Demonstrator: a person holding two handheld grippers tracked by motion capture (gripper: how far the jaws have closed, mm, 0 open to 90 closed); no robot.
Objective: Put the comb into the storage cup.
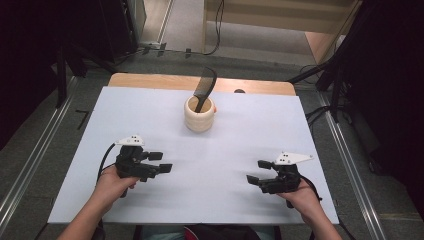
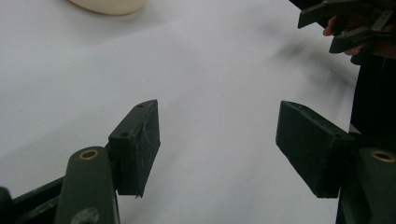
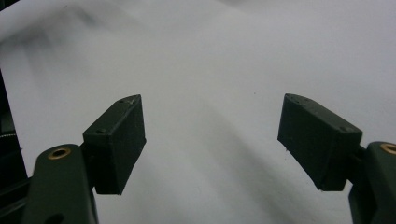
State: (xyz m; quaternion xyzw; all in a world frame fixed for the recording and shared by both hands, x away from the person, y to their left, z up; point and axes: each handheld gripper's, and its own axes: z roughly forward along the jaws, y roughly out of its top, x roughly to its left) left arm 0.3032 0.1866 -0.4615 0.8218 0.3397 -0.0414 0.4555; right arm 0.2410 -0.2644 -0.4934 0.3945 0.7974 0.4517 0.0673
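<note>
A cream ribbed cup (image 1: 199, 115) stands on the white table top (image 1: 150, 110) at its far middle, with a black comb (image 1: 204, 89) leaning upright in it. My left gripper (image 1: 161, 162) hovers low at the near left, open, jaws pointing right, nothing between them. My right gripper (image 1: 259, 171) sits at the near right, open and empty, jaws pointing left. In the left gripper view the jaws (image 2: 217, 140) stand wide over bare table, the cup's base (image 2: 108, 5) at the top left and the other gripper (image 2: 348, 28) at the top right. In the right gripper view the jaws (image 3: 210, 135) are wide apart.
A small orange thing (image 1: 215, 109) peeks out behind the cup's right side. A wooden strip (image 1: 150, 81) edges the table's far side, with a dark knob (image 1: 239, 91) on it. Metal rails (image 1: 35, 155) and cables run along both sides of the table.
</note>
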